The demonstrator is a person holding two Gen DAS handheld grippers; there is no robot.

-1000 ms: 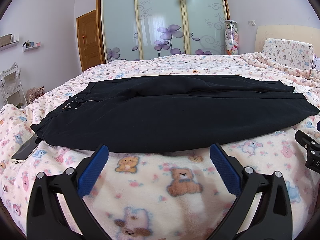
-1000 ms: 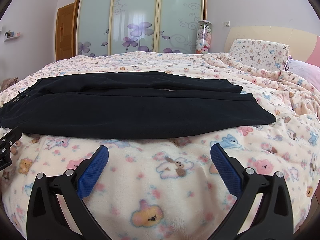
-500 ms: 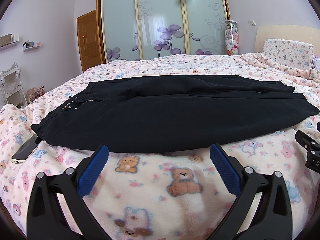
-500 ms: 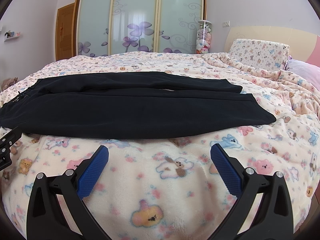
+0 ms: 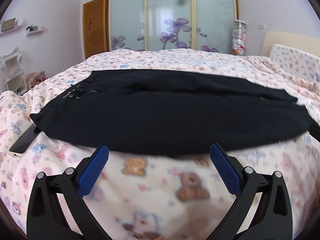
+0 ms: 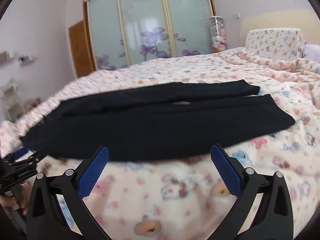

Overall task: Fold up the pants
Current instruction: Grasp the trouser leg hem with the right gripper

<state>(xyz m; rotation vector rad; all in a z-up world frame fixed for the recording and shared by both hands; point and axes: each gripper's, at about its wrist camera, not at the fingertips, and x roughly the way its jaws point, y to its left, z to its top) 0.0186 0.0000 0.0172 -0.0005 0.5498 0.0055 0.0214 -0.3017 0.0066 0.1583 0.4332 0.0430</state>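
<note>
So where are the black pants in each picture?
Left wrist view: the pants lie across the middle of the bed, waistband at the left, just beyond the open left gripper.
Right wrist view: the pants run from lower left to upper right, leg ends at the right, past the open right gripper.
Shared landmark: the wardrobe with purple flowers behind the bed.

bed (image 5: pixel 60 160) has a pink teddy-bear blanket over it; black pants (image 5: pixel 170 116) spread flat across; a phone (image 5: pixel 23 143) sits just beside the waistband end
</note>
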